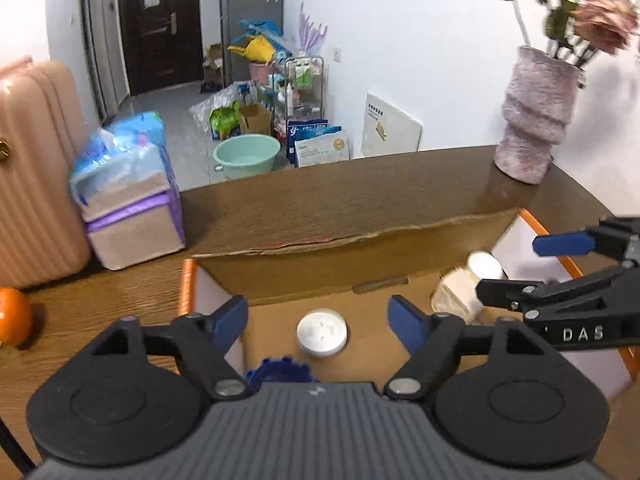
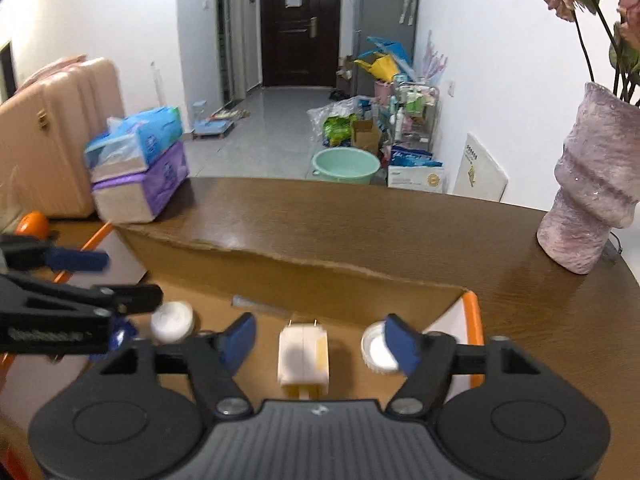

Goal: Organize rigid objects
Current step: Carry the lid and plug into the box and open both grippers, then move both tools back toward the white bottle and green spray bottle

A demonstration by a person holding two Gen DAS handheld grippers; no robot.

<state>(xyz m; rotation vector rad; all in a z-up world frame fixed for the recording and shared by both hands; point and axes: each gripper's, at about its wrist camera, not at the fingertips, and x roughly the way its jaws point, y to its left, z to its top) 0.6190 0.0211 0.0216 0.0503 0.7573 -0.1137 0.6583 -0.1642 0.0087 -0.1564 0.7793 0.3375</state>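
1. Hovering over the cardboard box (image 1: pixel 320 256) w/ both grippers; box sits on the brown table (image 1: pixel 320 196).
2. Left gripper (image 1: pixel 318 322): jaws spread wide, nothing between them. Right below it, on the box floor, a white cap (image 1: pixel 322 332); a blue ridged cap (image 1: pixel 280 372) peeks out just under the gripper body.
3. Right gripper (image 2: pixel 320 338): also released, empty. White plug adapter (image 2: pixel 303 360) lies between its fingers but apart from both, resting on the box floor. Second white cap (image 2: pixel 376 350) is partly hidden behind the right finger.
4. Progress, as a judgement: four small rigid items are already inside the box, so the collecting part looks mostly done.
5. What's left: an orange (image 1: pixel 14 316) sits out on the table near the box's left side; can't tell if it counts. Items in the box lie scattered, not lined up, so tidying may remain.
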